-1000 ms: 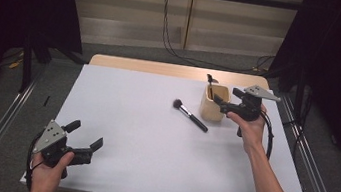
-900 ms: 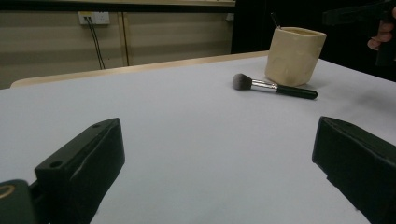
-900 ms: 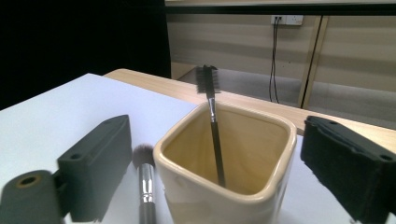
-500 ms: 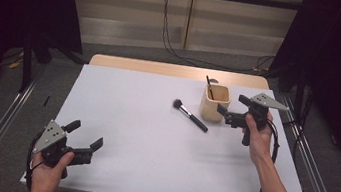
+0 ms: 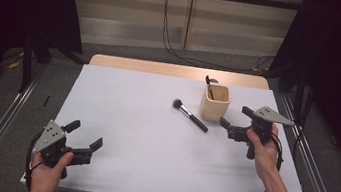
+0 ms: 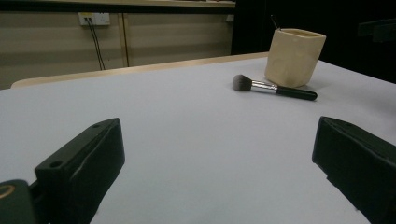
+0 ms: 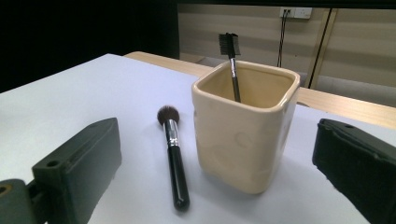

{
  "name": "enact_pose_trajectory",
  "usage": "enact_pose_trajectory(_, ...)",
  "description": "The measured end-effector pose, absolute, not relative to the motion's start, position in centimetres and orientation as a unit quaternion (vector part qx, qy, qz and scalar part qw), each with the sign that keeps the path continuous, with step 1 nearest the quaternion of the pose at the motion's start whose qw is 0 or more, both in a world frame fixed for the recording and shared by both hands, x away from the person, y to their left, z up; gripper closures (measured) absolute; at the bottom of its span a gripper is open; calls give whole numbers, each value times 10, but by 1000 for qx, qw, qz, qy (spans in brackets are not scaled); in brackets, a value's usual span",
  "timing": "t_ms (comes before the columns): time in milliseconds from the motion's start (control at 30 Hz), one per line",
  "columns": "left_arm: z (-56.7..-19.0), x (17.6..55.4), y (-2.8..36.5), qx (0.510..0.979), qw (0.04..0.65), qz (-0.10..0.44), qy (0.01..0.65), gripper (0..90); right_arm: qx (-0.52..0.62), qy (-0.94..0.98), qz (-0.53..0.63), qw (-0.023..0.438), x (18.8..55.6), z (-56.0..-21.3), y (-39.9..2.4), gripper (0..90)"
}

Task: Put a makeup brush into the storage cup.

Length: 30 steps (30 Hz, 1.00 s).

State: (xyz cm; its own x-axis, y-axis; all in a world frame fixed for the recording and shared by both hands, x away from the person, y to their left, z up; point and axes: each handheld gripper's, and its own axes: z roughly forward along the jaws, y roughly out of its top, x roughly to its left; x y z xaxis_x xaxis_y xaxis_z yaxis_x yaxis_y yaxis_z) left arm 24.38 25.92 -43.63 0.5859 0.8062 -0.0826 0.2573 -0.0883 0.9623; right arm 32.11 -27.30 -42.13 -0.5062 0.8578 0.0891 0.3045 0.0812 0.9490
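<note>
the right gripper (image 5: 230, 128), jaws spread and empty, sits beside the cup (image 5: 215, 102); the makeup brush (image 5: 190, 115) lies loose on the table (image 5: 142, 137), seemingly just clear. a careless sweep could roll the brush or tip the cup. the left gripper (image 5: 84, 139) rests released.

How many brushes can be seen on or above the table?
2. One makeup brush lies flat on the table, beside the cup. One small comb brush stands inside the cup. The cup's walls may hide more.
</note>
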Motion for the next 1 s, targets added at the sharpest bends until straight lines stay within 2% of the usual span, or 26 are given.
enact_pose_trajectory(1000, -432, 236, 256, 693, 562, 247, 377, 23, 428, 677, 538, 263, 247, -434, -288, 11)
